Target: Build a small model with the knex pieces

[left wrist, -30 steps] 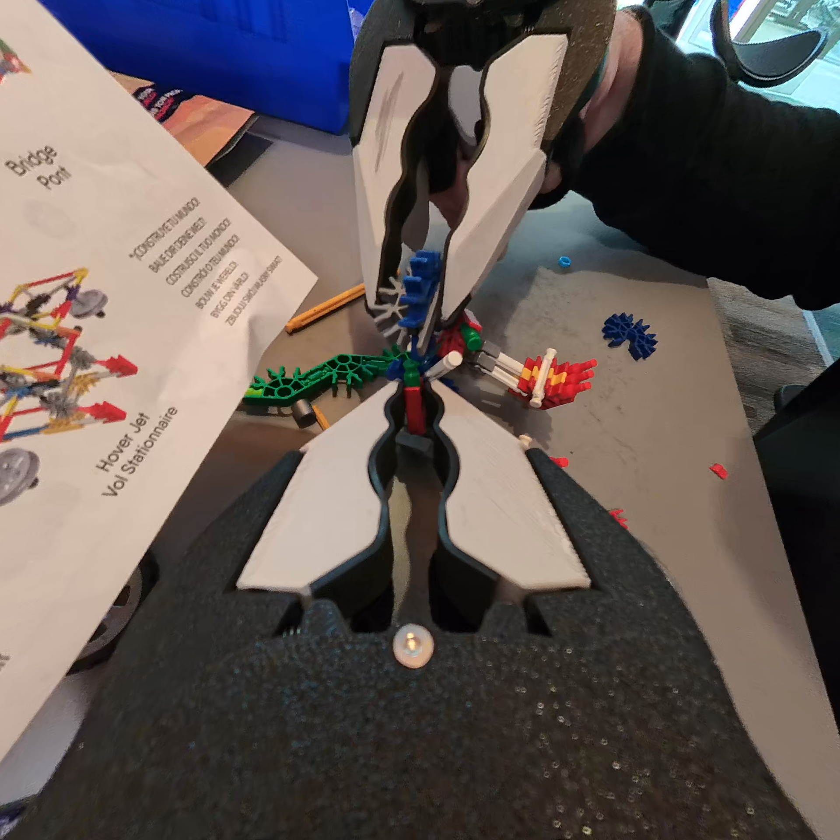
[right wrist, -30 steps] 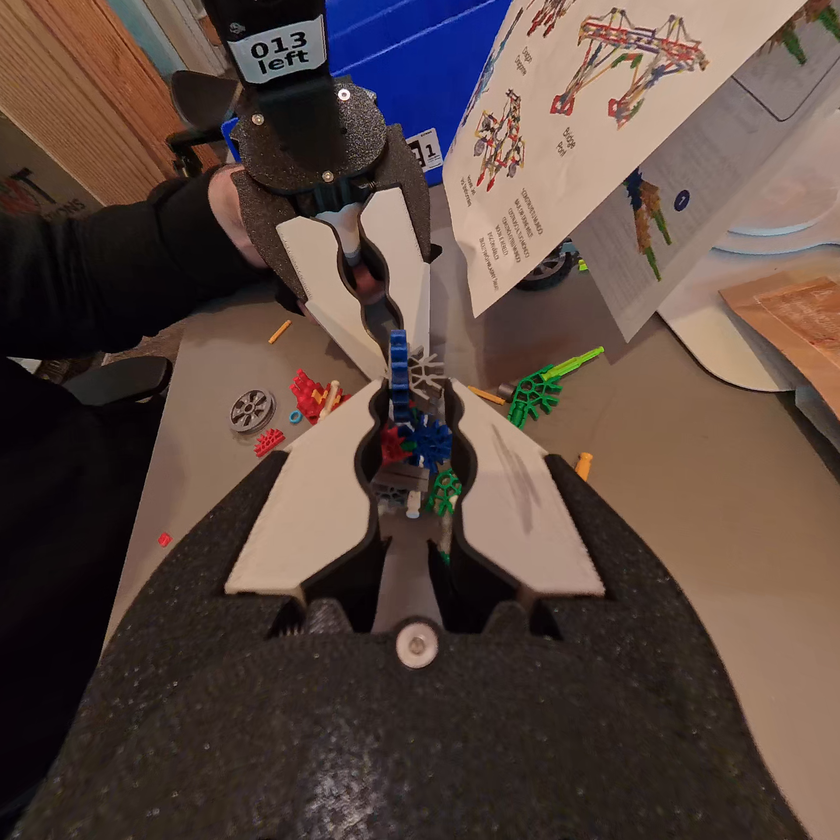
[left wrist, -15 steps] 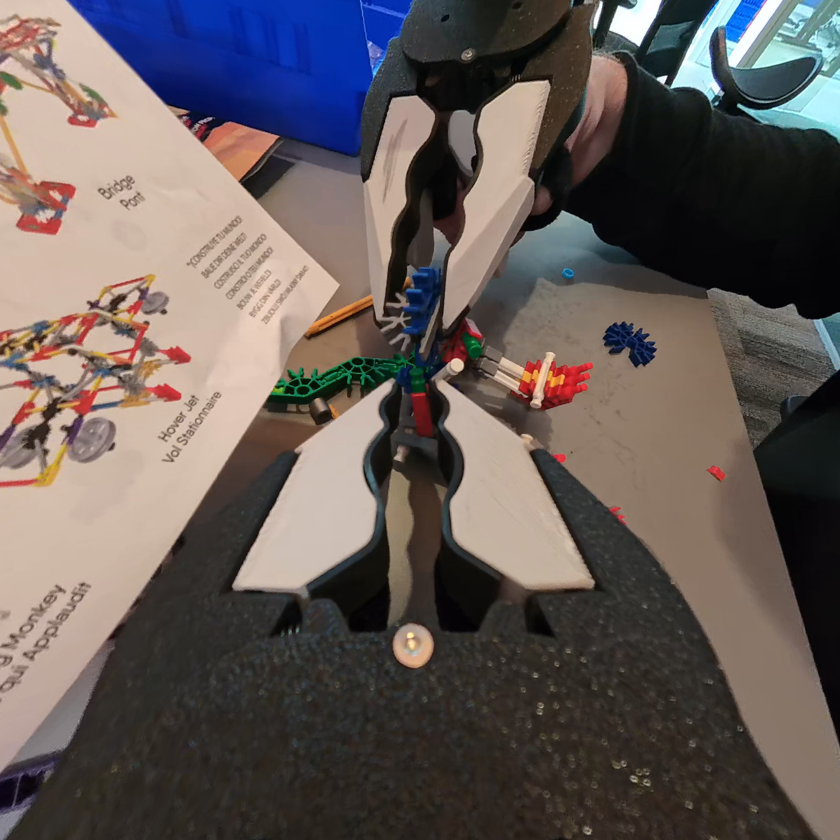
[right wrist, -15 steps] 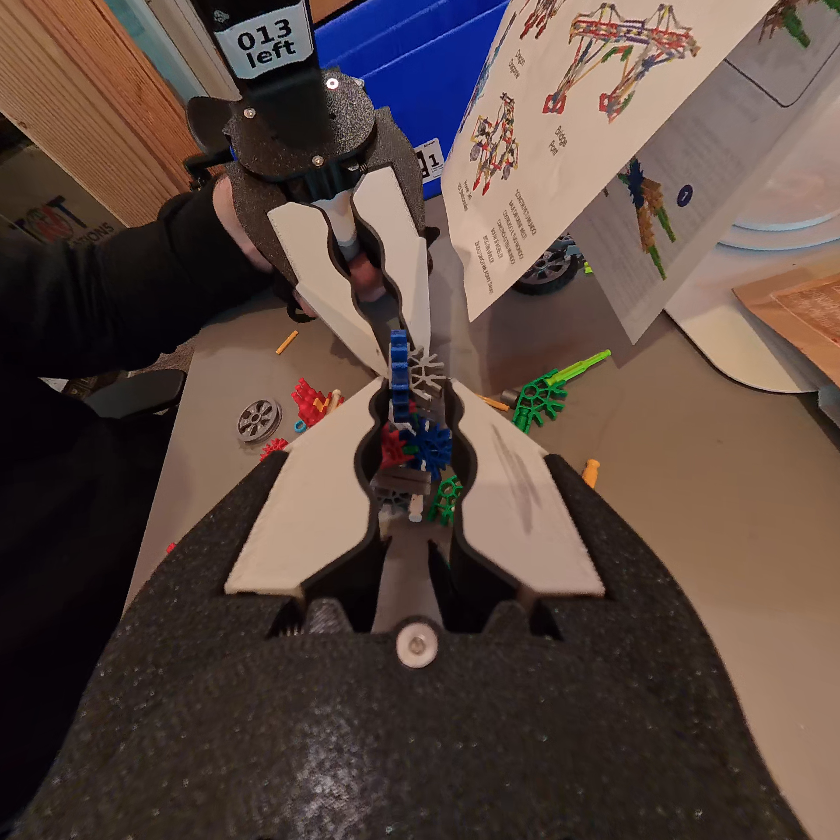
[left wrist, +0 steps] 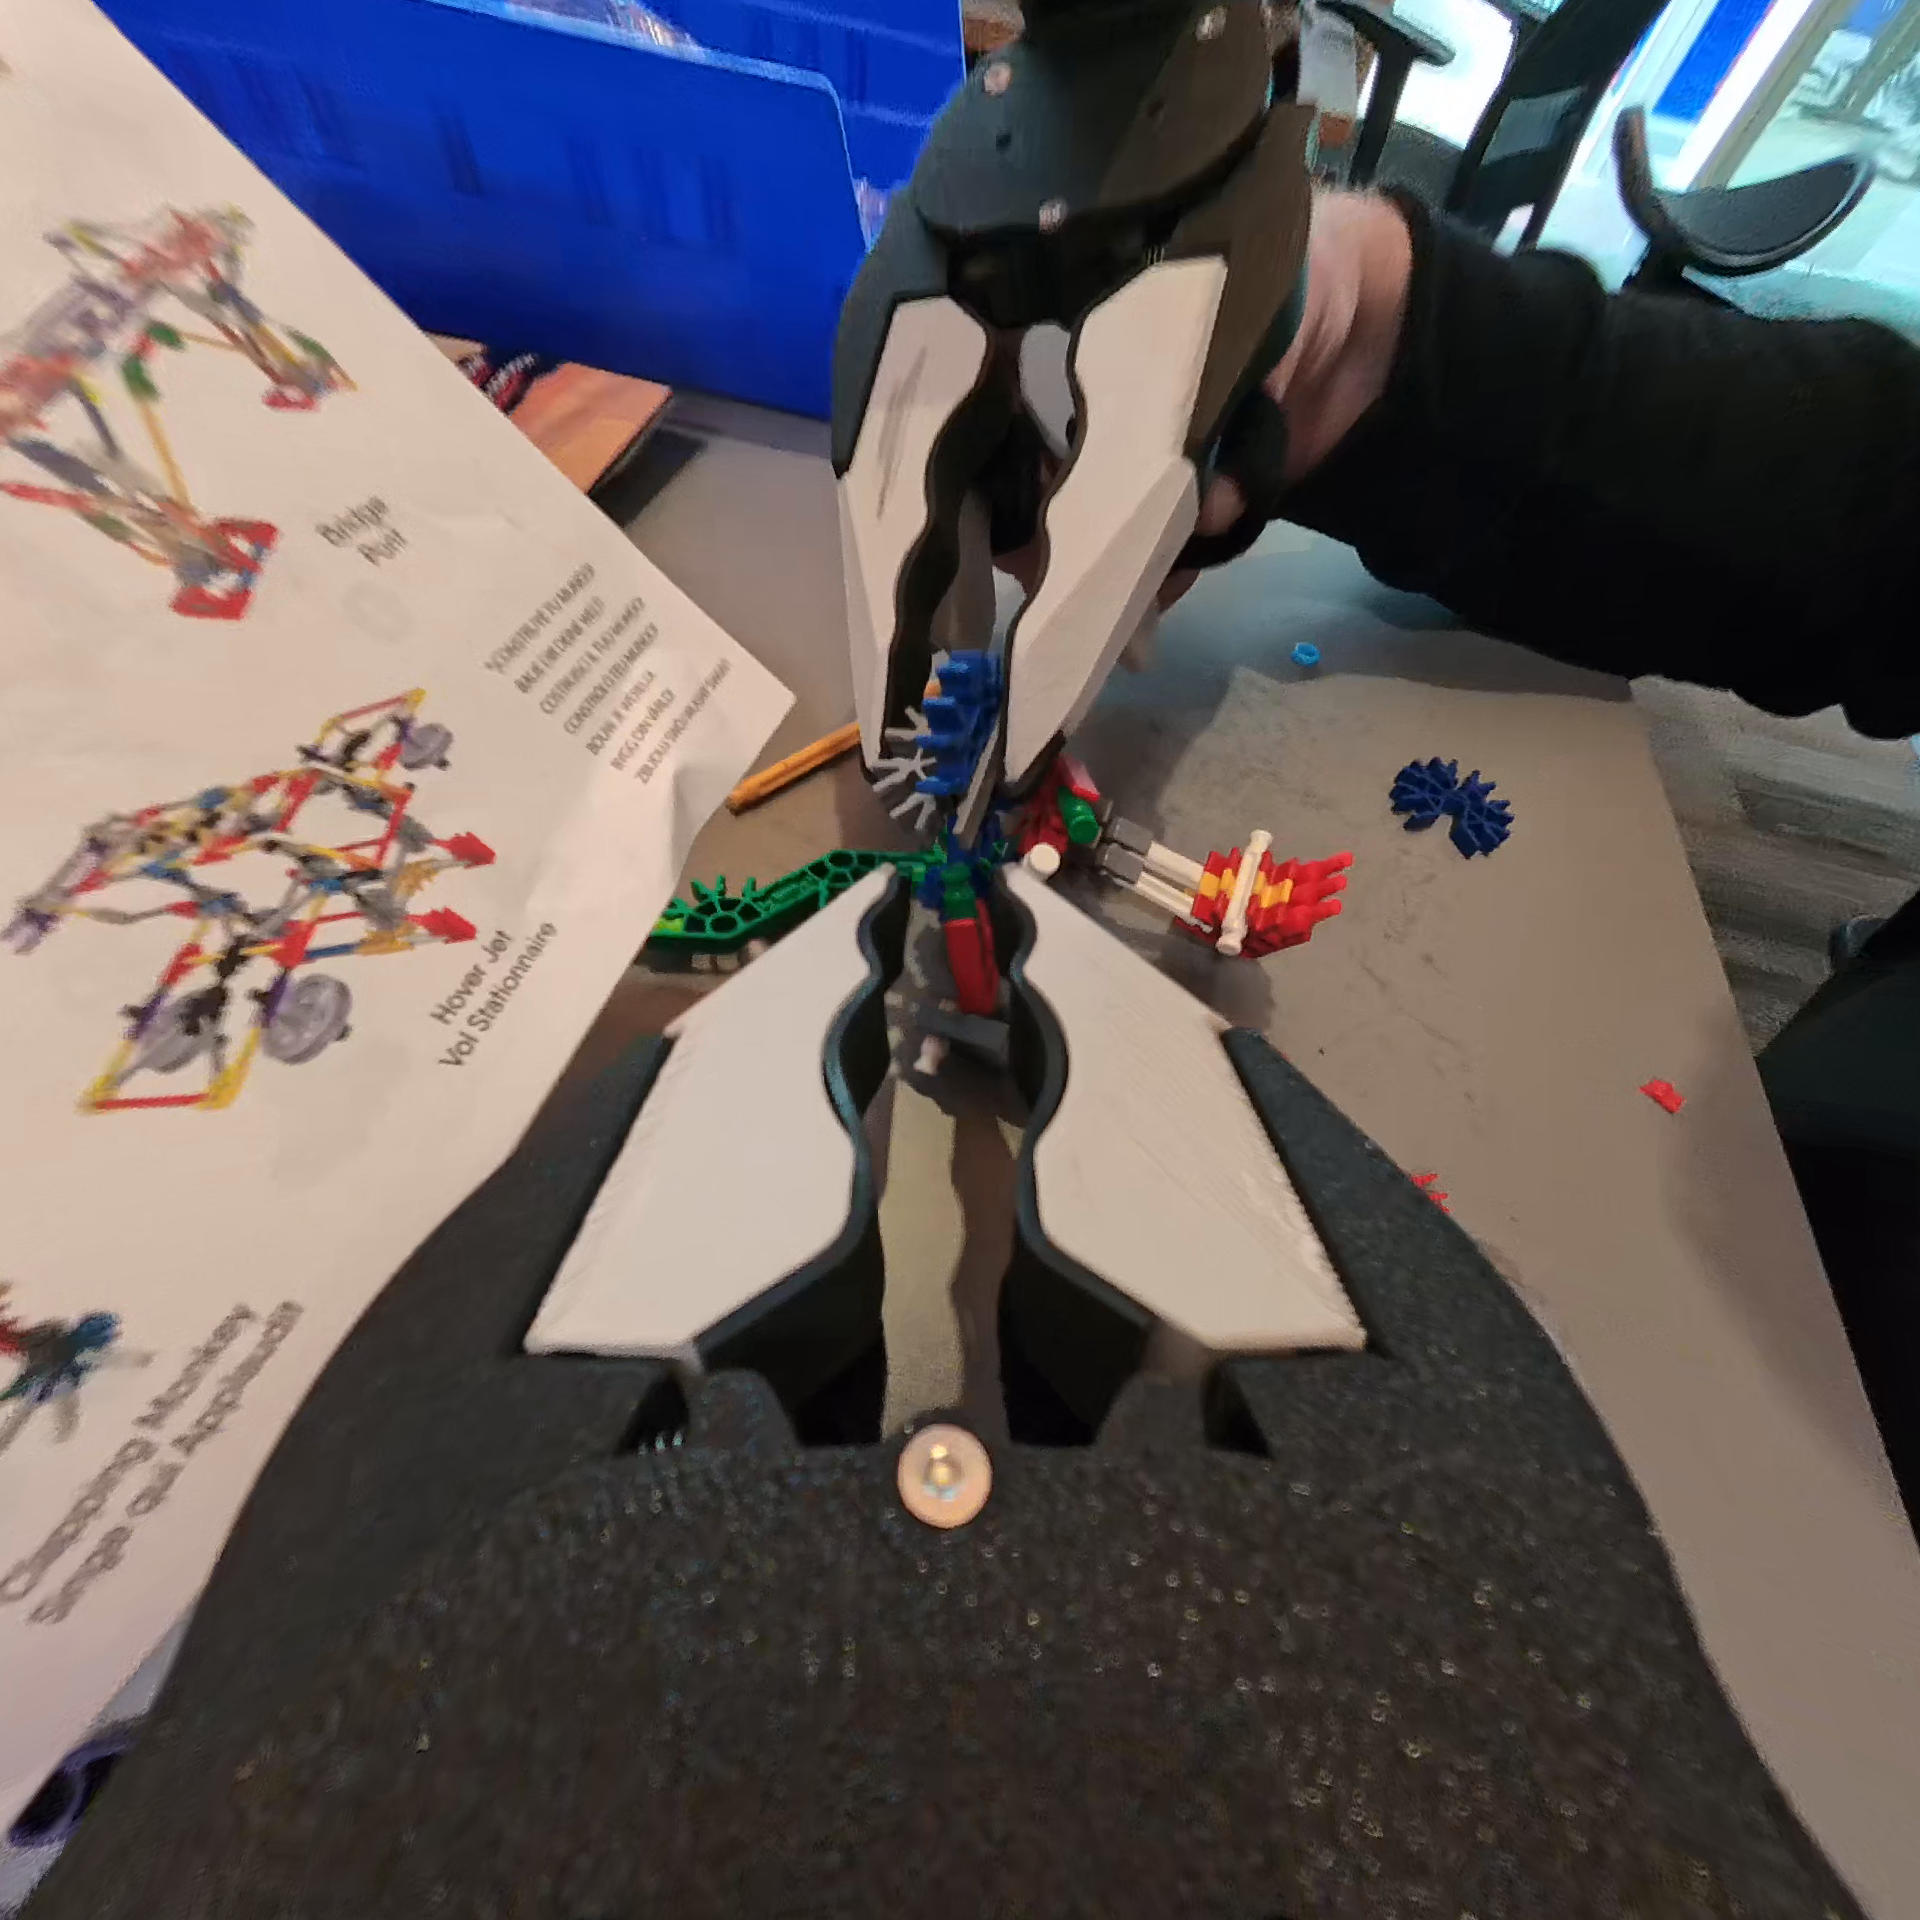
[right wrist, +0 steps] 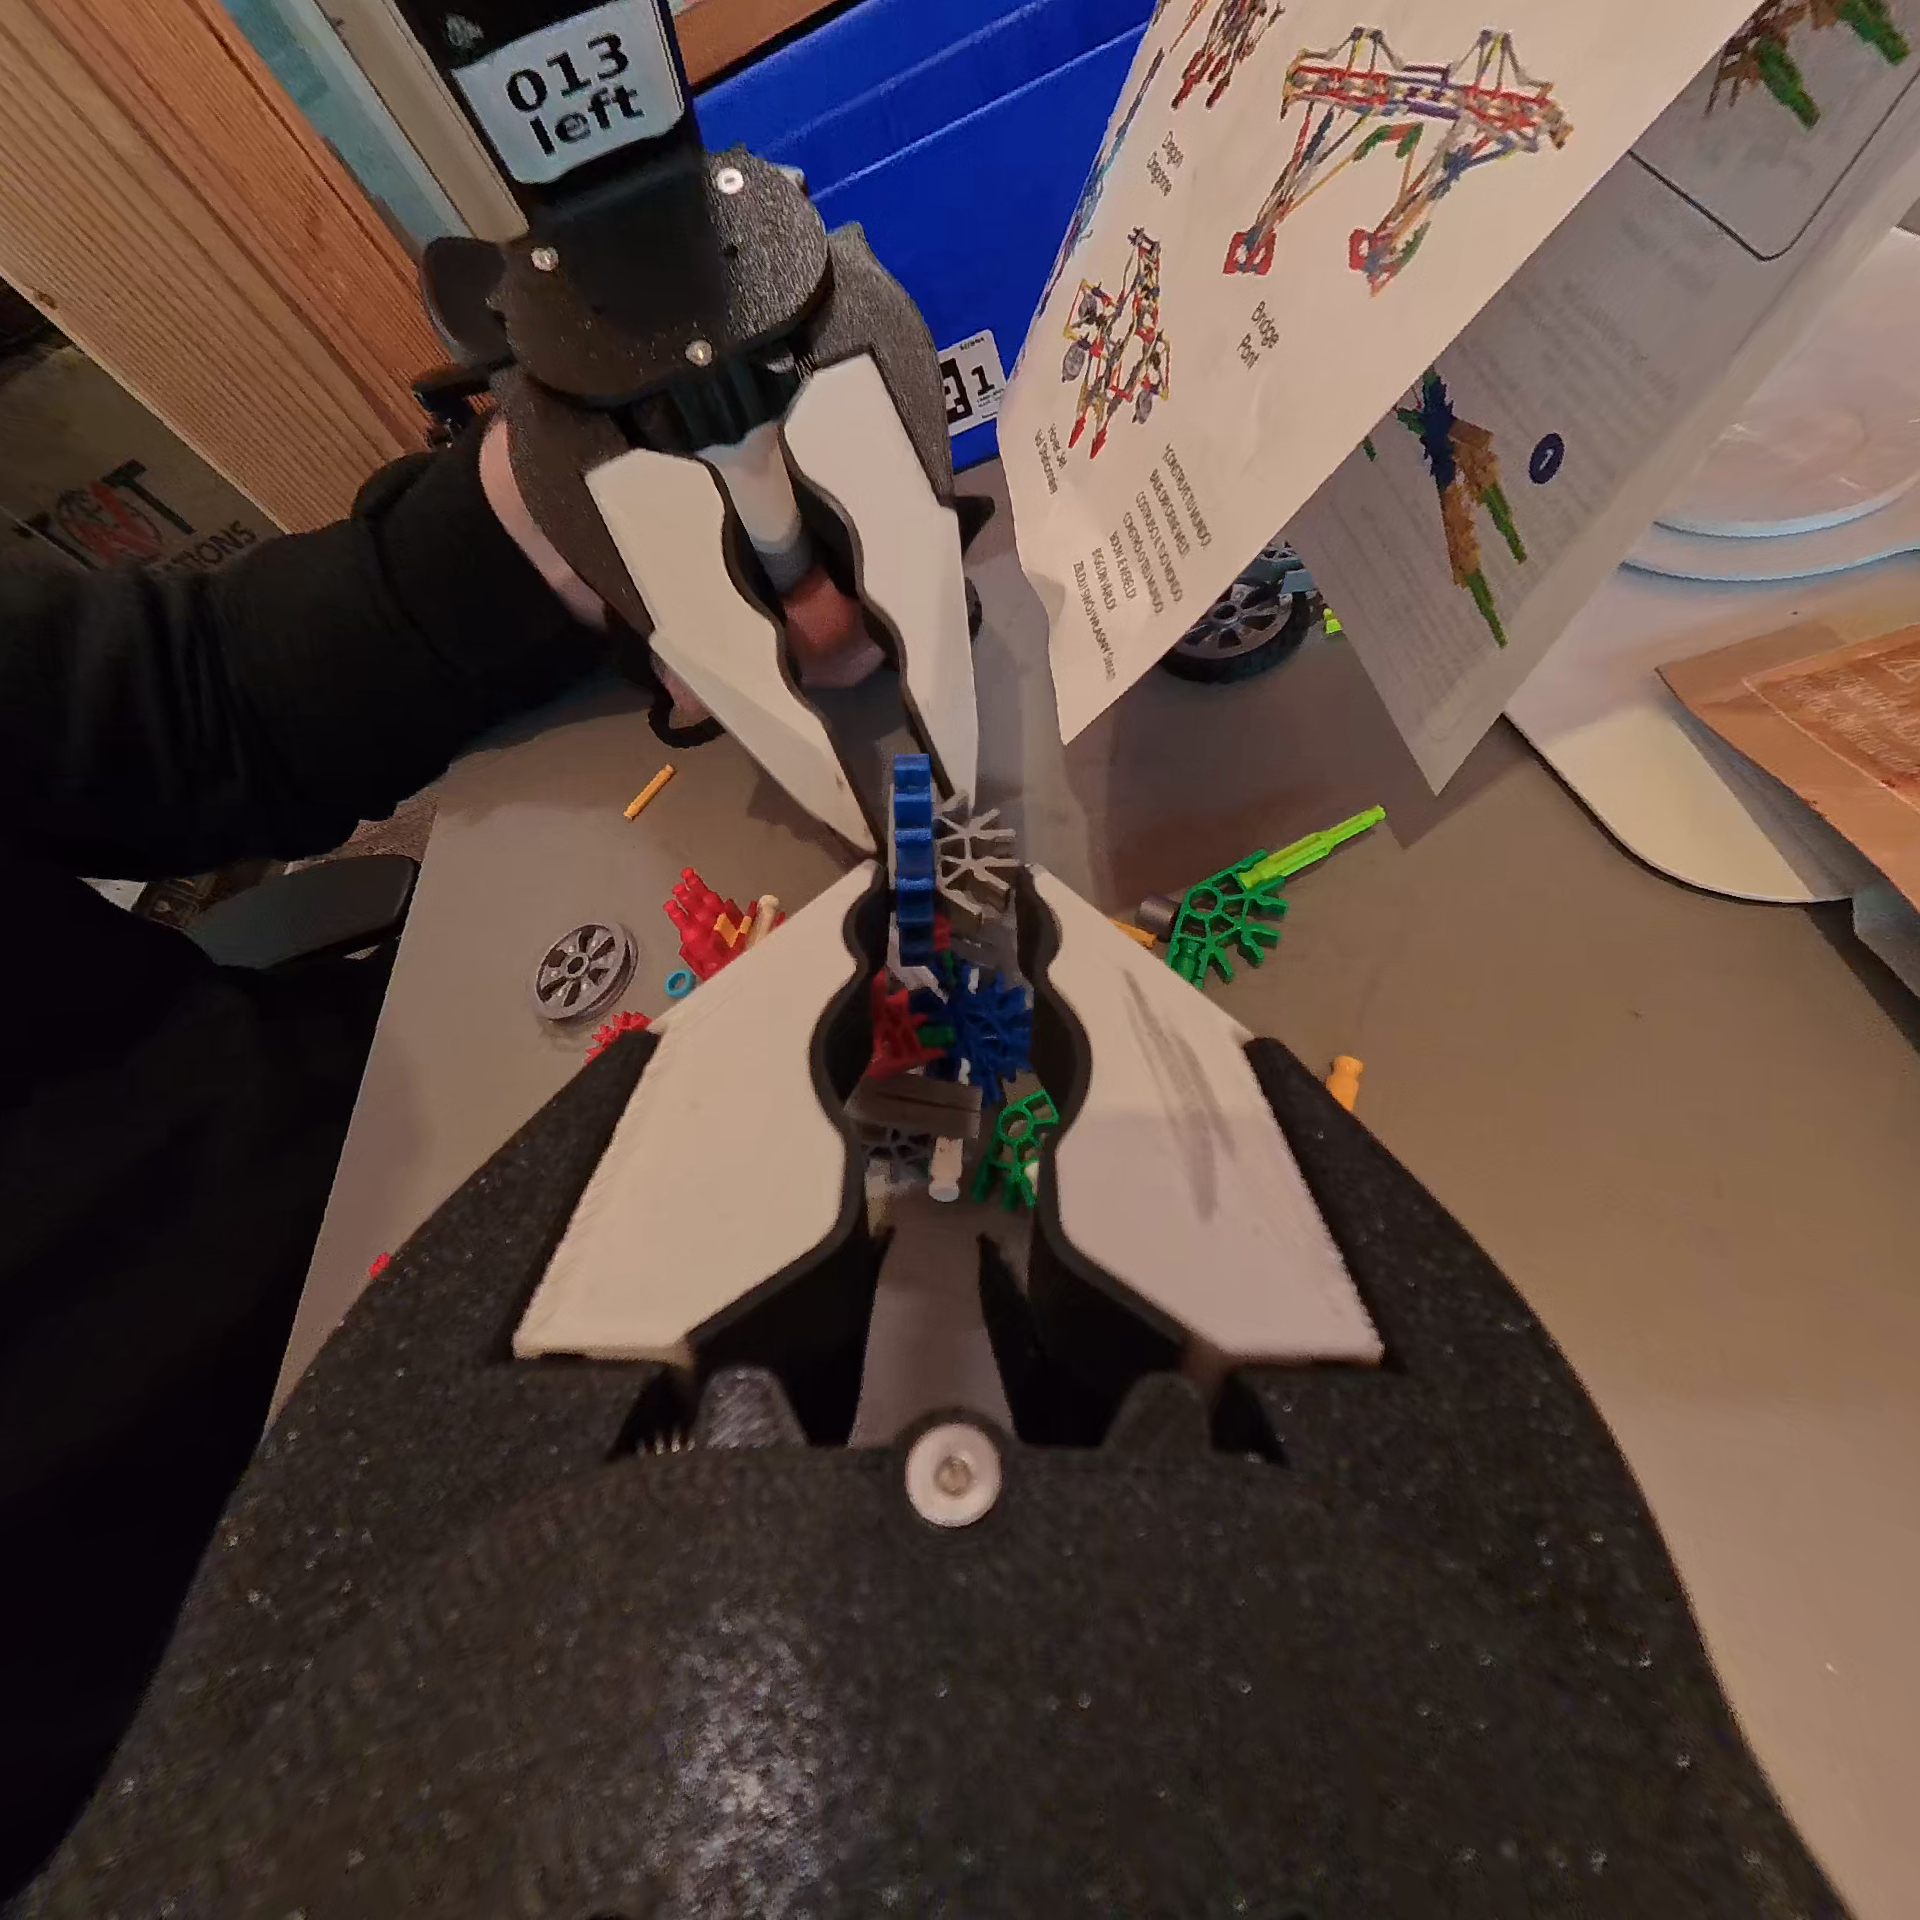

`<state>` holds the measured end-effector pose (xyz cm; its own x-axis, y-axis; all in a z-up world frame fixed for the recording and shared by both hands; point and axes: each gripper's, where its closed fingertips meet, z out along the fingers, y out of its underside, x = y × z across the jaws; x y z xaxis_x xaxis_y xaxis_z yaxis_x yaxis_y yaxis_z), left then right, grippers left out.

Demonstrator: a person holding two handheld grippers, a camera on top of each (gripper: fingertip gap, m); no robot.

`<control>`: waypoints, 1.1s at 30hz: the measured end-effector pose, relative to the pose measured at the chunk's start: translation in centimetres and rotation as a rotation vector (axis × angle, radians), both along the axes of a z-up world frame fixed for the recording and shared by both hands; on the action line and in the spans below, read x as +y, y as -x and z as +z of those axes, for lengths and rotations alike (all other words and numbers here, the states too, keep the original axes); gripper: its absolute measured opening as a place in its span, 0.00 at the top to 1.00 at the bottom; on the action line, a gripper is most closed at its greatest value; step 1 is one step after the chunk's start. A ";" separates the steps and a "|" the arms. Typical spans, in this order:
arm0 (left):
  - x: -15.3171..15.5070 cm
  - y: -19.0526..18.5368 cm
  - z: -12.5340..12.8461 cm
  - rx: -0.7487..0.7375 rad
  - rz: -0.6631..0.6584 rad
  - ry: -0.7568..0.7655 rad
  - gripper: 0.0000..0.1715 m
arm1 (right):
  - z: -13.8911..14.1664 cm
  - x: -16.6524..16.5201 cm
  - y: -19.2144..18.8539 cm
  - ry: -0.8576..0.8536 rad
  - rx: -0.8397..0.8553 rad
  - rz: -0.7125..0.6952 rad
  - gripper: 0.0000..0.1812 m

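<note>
A small toy-construction assembly of blue, grey, red and green connectors hangs above the grey table between both grippers. My left gripper (left wrist: 951,883) is shut on its red rod end (left wrist: 971,951). My right gripper (right wrist: 951,883) is shut on the blue connector (right wrist: 912,831) and the grey snowflake connector (right wrist: 975,847) at the other end. In the left wrist view the right gripper (left wrist: 940,779) comes down from above. In the right wrist view the left gripper (right wrist: 920,821) comes down from above, tip to tip with mine. A hand in a black sleeve (left wrist: 1610,468) holds it.
A printed instruction sheet (left wrist: 312,727) leans at the left, with a blue bin (left wrist: 520,208) behind it. Loose parts lie on the table (left wrist: 1455,1039): a red, white and yellow cluster (left wrist: 1247,894), a blue connector (left wrist: 1449,805), green connectors (right wrist: 1226,914), a grey wheel (right wrist: 584,971).
Both grippers stay shut on the assembly and have tilted and risen a little together. More of the instruction sheet and the blue bin shows in the left wrist view.
</note>
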<state>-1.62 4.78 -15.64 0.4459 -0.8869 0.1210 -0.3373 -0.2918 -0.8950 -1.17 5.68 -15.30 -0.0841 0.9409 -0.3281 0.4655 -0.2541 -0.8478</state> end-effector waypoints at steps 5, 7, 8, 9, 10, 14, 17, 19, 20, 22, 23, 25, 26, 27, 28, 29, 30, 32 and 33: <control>0.1 -0.1 1.5 -0.050 0.001 -0.067 0.92 | -0.1 -0.2 0.0 -0.029 -0.010 0.009 0.87; 0.2 -0.2 1.1 -0.029 0.003 -0.077 0.92 | 0.0 -0.3 0.1 -0.036 -0.006 0.011 0.87; 0.2 -0.3 1.0 -0.027 0.003 -0.079 0.93 | 0.0 -0.3 0.1 -0.040 -0.007 0.011 0.87; 0.2 -0.4 1.0 -0.029 0.004 -0.080 0.93 | 0.0 -0.2 0.0 -0.043 -0.010 0.010 0.87; 0.3 -0.4 1.0 -0.034 0.002 -0.081 0.93 | 0.0 -0.2 0.0 -0.044 -0.009 0.009 0.87; 0.3 -0.3 1.4 -0.053 0.005 -0.086 0.93 | 0.3 -0.1 0.0 -0.045 0.006 0.005 0.87; 0.3 -0.4 1.6 -0.072 0.006 -0.084 0.95 | 0.7 0.0 0.0 -0.037 0.023 -0.001 0.87; 0.3 -0.4 1.7 -0.080 0.007 -0.084 0.95 | 0.6 0.0 0.0 -0.039 0.021 0.000 0.87; 0.4 -0.4 1.7 -0.082 0.010 -0.089 0.94 | 0.6 0.0 0.0 -0.044 0.019 0.000 0.87; 0.5 -0.3 2.0 -0.094 0.018 -0.103 0.92 | 0.4 -0.1 -0.1 -0.061 0.006 0.008 0.87; 0.5 -0.4 2.2 -0.102 0.020 -0.110 0.91 | 0.3 -0.2 -0.1 -0.076 -0.003 0.009 0.87; 0.4 -0.5 2.3 -0.105 0.012 -0.116 0.92 | 0.1 -0.3 -0.1 -0.096 -0.014 0.016 0.87; 0.4 -0.6 2.2 -0.099 0.010 -0.120 0.93 | 0.1 -0.4 0.0 -0.100 -0.013 0.019 0.87; 0.3 -0.7 2.1 -0.094 0.003 -0.120 0.95 | 0.2 -0.4 0.0 -0.106 -0.011 0.017 0.87; 0.2 -0.7 2.1 -0.092 -0.001 -0.119 0.96 | 0.2 -0.4 0.0 -0.110 -0.012 0.015 0.87; 0.2 -0.8 2.1 -0.091 -0.001 -0.120 0.96 | 0.2 -0.3 0.0 -0.108 -0.009 0.014 0.87; 0.3 -0.7 2.1 -0.095 0.000 -0.119 0.96 | 0.3 -0.3 0.0 -0.105 -0.003 0.012 0.87; 0.3 -0.7 2.3 -0.113 0.001 -0.115 0.97 | 0.6 -0.2 0.0 -0.101 0.009 0.009 0.87; 0.3 -0.7 2.4 -0.121 0.001 -0.112 0.97 | 0.7 -0.2 0.0 -0.100 0.015 0.008 0.87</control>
<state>-0.94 5.06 -13.23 0.4353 -0.8972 0.0747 -0.2247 -0.1887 -0.9560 -1.20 5.45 -14.64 -0.0959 0.9681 -0.2315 0.4543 -0.1643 -0.8755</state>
